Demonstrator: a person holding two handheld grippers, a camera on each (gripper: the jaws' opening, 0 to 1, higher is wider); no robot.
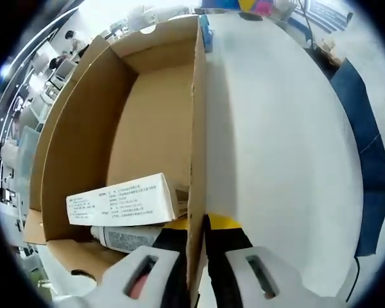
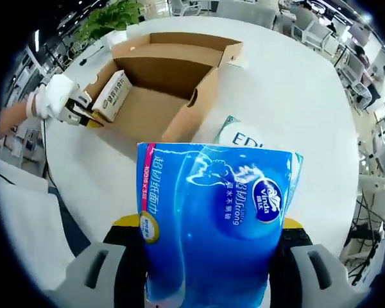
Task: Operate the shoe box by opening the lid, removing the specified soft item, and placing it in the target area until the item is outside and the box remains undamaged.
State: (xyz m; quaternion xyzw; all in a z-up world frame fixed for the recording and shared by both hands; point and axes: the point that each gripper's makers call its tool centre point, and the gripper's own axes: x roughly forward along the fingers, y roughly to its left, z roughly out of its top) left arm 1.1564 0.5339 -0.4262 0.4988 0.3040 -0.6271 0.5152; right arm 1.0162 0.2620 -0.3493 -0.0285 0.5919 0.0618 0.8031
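The open brown cardboard box (image 1: pixel 83 141) lies on the white table, with its near side wall (image 1: pixel 197 128) running up the middle of the left gripper view. My left gripper (image 1: pixel 197 224) is shut on that wall's edge, one jaw inside and one outside. Inside lie a white printed carton (image 1: pixel 122 200) and a white bottle (image 1: pixel 125 237) under it. In the right gripper view my right gripper (image 2: pixel 208 256) is shut on a blue soft tissue pack (image 2: pixel 212 212), held above the table outside the box (image 2: pixel 179 61). A white-gloved hand holds the left gripper (image 2: pixel 77 110) at the box's corner.
The round white table (image 1: pixel 276 128) spreads wide to the right of the box. A white and teal printed packet (image 2: pixel 240 136) lies on the table beside the box. A blue chair (image 1: pixel 366 154) stands at the table's edge. A plant (image 2: pixel 109 19) and office desks lie beyond.
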